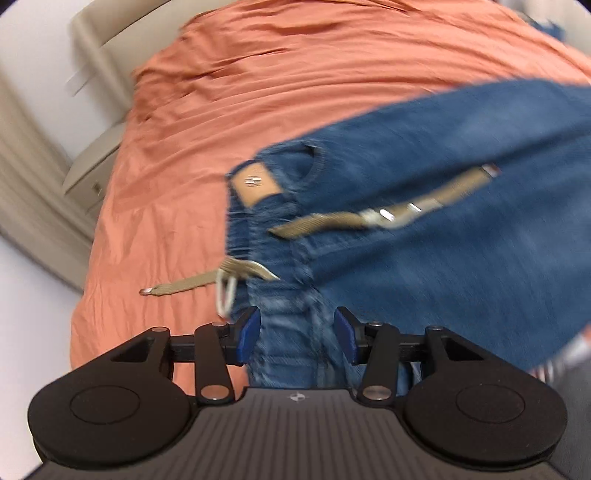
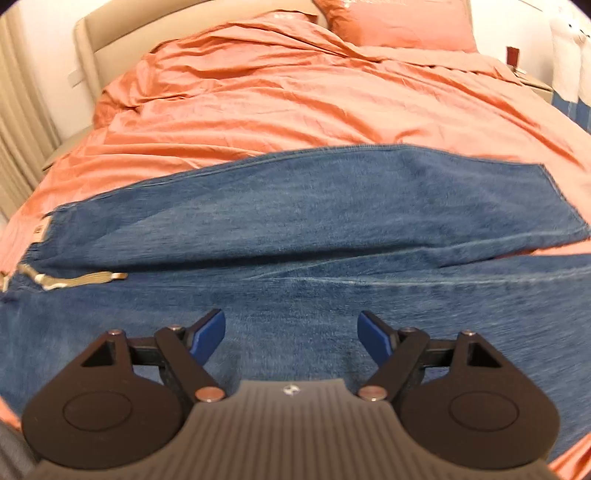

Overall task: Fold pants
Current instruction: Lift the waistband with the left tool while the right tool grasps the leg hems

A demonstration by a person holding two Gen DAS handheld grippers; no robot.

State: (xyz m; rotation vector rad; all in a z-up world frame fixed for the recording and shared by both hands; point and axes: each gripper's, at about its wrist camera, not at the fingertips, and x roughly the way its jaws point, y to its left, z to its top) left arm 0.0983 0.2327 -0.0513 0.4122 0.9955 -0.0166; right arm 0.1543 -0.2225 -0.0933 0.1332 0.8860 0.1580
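- Left gripper (image 1: 297, 338) is sitting nearest the lens in the left wrist view, jaws standing partly open w/ a strip of denim running between the blue pads (image 1: 250, 334); pads aren't pressing on it, so nothing is being held.
- Jeans (image 1: 443, 229) are lying on the bed (image 1: 221, 110), waistband end just ahead of the left gripper, tan leather patch (image 1: 256, 184) facing up near the waistband.
- Tan belt (image 1: 332, 221) is threading through the waistband; one strap end (image 1: 173, 288) is trailing off onto the orange bedding at left, w/ a pale metal ring (image 1: 226, 293) beside it.
- Left view is smeared w/ motion blur, so fine detail is hard to tell.
- Right gripper (image 2: 291, 334) is hovering over the denim, jaws spread wide, gripping nothing.
- In the right wrist view the jeans (image 2: 295, 229) are lying across the bed, one leg folded over the other, hem end (image 2: 554, 206) at right, waistband and belt at far left.
- Orange pillow (image 2: 399, 22) is resting at the head of the bed (image 2: 258, 92), well apart from the jeans.
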